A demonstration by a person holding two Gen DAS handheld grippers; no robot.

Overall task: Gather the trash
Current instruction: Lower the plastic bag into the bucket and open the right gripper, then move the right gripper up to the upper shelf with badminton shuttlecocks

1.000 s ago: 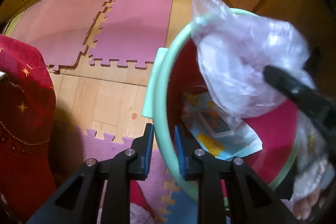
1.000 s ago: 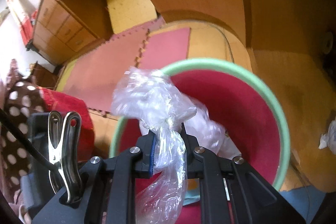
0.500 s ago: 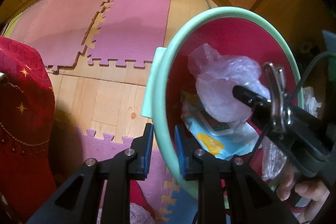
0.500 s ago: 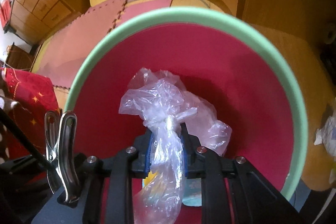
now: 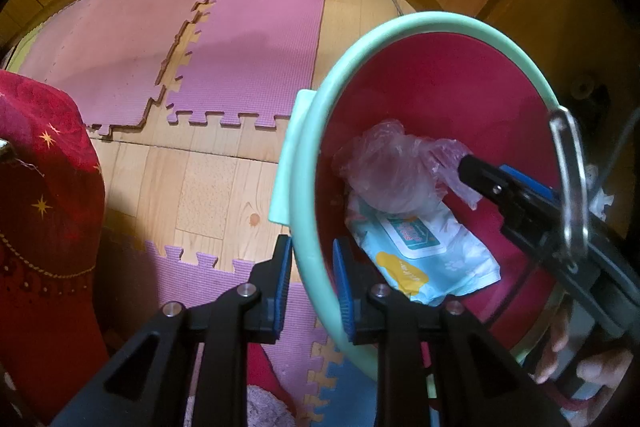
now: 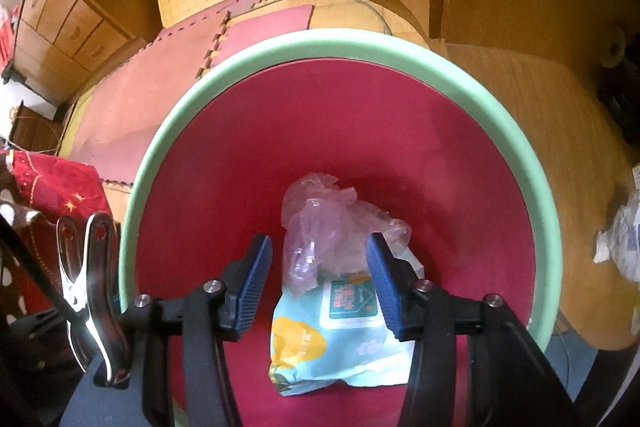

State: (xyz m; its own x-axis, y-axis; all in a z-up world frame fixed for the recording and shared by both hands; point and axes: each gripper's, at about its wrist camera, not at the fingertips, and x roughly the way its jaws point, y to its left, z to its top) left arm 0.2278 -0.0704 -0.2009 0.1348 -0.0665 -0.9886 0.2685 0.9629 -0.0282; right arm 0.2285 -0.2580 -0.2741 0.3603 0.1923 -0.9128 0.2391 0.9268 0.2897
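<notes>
right gripper (image 6: 318, 283) opening – crumpled clear plastic bag (image 6: 332, 223) loose in red, green-rimmed plastic bin (image 6: 400, 51) | left gripper (image 5: 308, 283) clamped on rim | risk – film snags a pad, lifts out

Bucket (image 6: 536, 163): mint-green rim, crimson inside. Wipes pack (image 6: 340, 343): pale blue, yellow patch. Plastic bag (image 6: 332, 227): clear. Foam mats (image 5: 256, 43): pink-purple. Cloth (image 5: 44, 195): red, gold stars.

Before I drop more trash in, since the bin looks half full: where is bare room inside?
Bare red wall rings the back and right, below the green rim. The near bottom is crowded: the plastic bag lies on the wet-wipes pack.
</notes>
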